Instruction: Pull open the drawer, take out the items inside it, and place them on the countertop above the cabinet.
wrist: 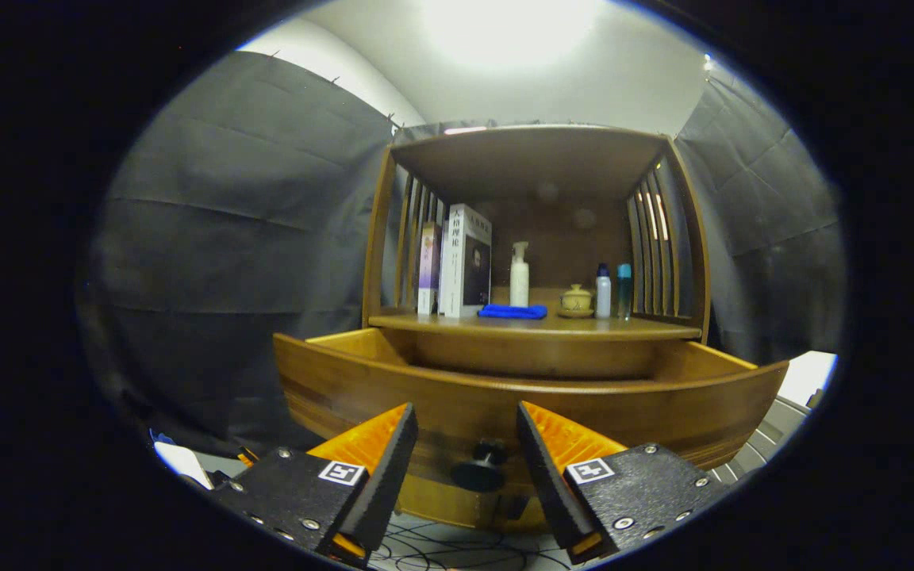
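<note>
The gripper (466,424) is spread wide and holds nothing; the knob (481,466) sits in the gap between its fingers, touched by neither. The drawer (528,392) stands pulled out just ahead. On the countertop (536,323) above: books (461,262), blue cloth (512,312), spray bottle (519,276), small pot (576,300), two bottles (612,291).

Staged recording booth, not a real home. Dark cloth walls (235,214) hang pinned on all sides under a bright ceiling light (508,28). One wooden cabinet (532,238) dressed with household props: books (463,262), spray bottle (519,275), small pot (576,300). Loose cables (457,547) on the floor.
</note>
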`<state>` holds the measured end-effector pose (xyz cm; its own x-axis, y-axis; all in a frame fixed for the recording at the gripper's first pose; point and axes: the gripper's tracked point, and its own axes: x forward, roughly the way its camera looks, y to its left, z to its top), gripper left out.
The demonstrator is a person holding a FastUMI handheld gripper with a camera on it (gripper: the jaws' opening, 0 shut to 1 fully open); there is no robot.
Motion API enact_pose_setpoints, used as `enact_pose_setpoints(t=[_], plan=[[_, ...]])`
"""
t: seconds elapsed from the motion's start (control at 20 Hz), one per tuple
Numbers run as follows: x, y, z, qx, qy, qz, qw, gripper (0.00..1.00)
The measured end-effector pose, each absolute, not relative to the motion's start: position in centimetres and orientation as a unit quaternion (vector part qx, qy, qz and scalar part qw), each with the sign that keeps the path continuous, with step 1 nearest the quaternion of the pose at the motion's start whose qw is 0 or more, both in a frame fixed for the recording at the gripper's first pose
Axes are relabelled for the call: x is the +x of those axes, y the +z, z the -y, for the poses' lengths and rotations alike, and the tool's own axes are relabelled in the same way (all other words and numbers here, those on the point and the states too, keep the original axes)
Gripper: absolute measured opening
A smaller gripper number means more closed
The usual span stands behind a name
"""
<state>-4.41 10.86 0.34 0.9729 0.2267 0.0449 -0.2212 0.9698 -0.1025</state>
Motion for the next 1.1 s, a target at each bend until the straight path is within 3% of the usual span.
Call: enact_pose_setpoints(t=[0.4,0.75,1.1], plan=[[-0.2,5.3,-7.8,-0.042,0.069,0.018,0.997,0.83],[4.1,4.8,-6.2,-0.042,0.065,-0.069,0.995,0.83],[7.6,1.8,-6.7,-0.017,0.093,-0.207,0.974,0.83]])
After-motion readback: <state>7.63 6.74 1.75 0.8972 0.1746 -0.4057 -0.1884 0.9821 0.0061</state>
